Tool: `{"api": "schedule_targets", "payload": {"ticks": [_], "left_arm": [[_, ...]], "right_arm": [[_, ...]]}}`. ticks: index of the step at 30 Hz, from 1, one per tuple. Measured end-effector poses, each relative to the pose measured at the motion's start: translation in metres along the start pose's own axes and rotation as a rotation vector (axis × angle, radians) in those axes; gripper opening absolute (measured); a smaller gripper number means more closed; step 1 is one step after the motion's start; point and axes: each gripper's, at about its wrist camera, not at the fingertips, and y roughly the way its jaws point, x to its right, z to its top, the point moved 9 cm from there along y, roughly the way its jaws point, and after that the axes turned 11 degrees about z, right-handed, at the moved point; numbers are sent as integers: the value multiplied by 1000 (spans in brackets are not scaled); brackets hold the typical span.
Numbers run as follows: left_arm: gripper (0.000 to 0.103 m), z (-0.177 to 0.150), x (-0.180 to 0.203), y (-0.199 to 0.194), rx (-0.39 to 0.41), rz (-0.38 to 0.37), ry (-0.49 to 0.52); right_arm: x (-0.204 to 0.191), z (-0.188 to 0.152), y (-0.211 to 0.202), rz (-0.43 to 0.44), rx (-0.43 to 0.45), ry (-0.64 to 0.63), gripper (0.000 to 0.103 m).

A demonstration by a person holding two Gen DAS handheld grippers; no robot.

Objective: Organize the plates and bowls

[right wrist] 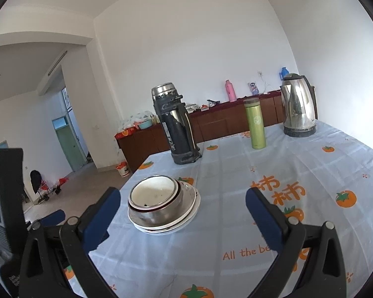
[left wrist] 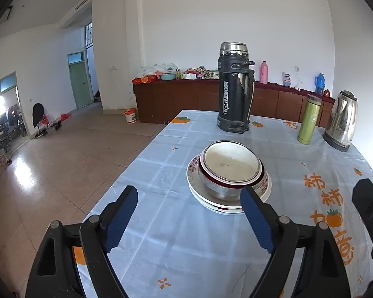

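We find the left gripper (left wrist: 189, 213) spread wide and holding nothing, low in the frame, and the right gripper (right wrist: 182, 214) likewise wide apart and empty at the bottom of its own view. The stack of plates (left wrist: 227, 204) with nested bowls (left wrist: 232, 166) on top sits at centre frame on the tabletop (left wrist: 161, 164), just beyond the left gripper's right fingertip. Behind it, toward the upper frame, we note a black flask (left wrist: 234, 87), a green bottle (left wrist: 309, 119) and a steel kettle (left wrist: 342, 120).
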Motion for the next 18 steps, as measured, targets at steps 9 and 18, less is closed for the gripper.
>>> {"api": "schedule_targets", "payload": {"ticks": [9, 18], "left_arm": [[87, -1, -8, -14, 15, 8, -2], [87, -12, -14, -30, -1, 1, -3]], "right_arm": [[-5, 2, -7, 10, 5, 1, 103], [-10, 1, -28, -3, 19, 3, 103]]}}
